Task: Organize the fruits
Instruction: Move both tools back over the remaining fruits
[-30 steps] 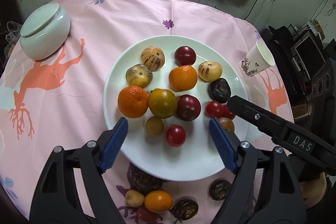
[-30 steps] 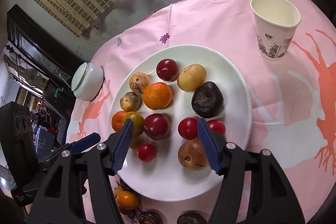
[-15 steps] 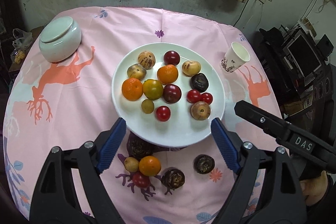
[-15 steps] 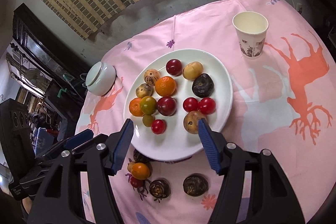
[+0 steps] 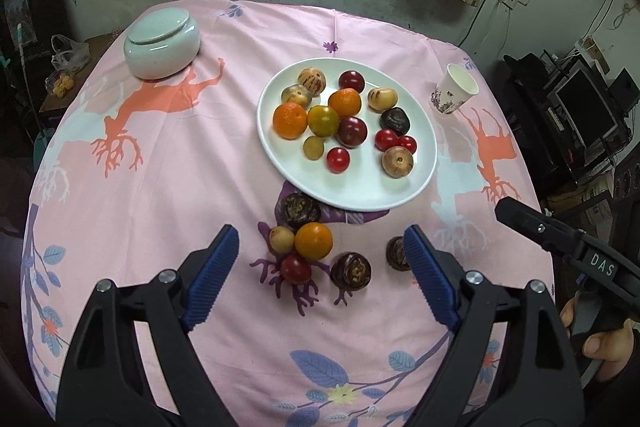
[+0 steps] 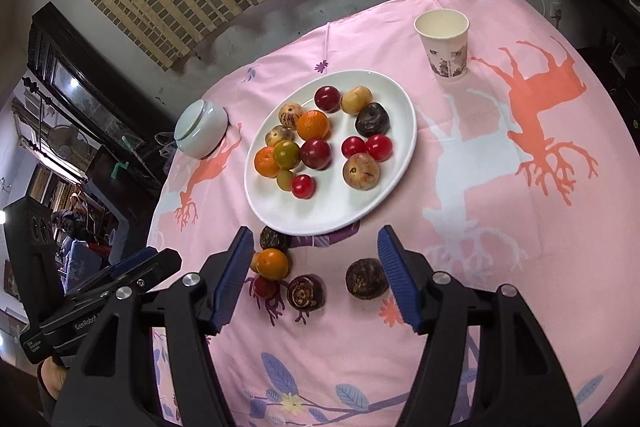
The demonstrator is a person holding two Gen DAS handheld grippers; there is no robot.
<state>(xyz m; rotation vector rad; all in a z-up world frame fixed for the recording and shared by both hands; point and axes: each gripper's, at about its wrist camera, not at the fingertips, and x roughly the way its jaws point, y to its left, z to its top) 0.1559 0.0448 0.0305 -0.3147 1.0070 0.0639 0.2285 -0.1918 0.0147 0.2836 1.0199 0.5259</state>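
Your left gripper (image 5: 322, 265) and right gripper (image 6: 316, 265) both hung empty, jaws apart. Loose fruits (image 5: 313, 241) lay on the cloth (image 5: 180, 167) between and just beyond the fingers. Plate (image 5: 360, 193): mixed fruits. Cup (image 6: 442, 45): empty.

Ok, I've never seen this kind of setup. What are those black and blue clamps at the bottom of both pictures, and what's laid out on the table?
No robot here: a person holds one two-finger gripper in each hand, and each carries a fisheye camera looking forward along its fingers. One picture comes from the left gripper, the other from the right gripper. Both are open and hold nothing. On the pink tablecloth a white plate holds many small fruits. More loose fruits, including an orange one, lie on the cloth nearer the grippers. A paper cup and a lidded bowl stand farther back.
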